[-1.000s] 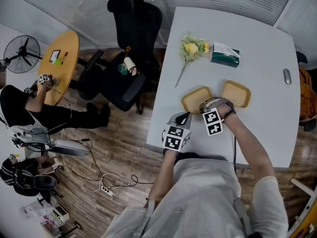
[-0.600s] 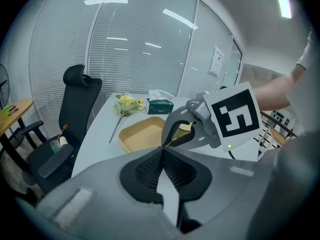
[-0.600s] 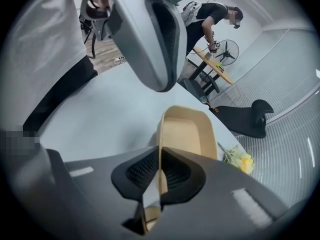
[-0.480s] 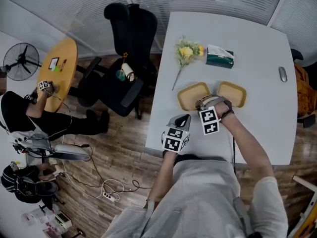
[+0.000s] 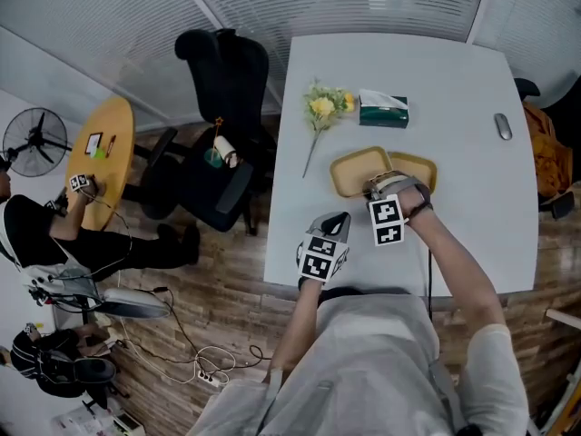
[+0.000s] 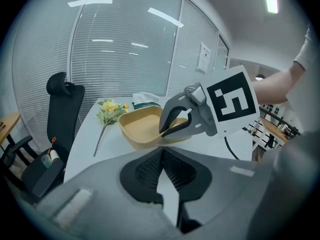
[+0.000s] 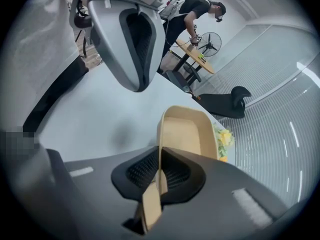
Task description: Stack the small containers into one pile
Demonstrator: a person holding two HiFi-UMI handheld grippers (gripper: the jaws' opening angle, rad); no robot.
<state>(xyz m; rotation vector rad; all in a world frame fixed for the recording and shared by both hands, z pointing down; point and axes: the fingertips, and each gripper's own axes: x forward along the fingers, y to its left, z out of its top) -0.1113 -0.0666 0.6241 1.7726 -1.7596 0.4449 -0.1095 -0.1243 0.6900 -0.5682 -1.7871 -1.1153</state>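
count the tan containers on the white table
2. The first container is clamped by its rim in the right gripper, its edge overlapping the second container beside it on the white table. None appear hidden.

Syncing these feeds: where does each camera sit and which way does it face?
Head view: on the person's head, looking down at the white table; both forearms, left gripper, right gripper.
Left gripper view: faces the blinds; own jaws together, empty.
Right gripper view: faces the room; own jaws grip the tan tray.
Both gripper views share that tray.
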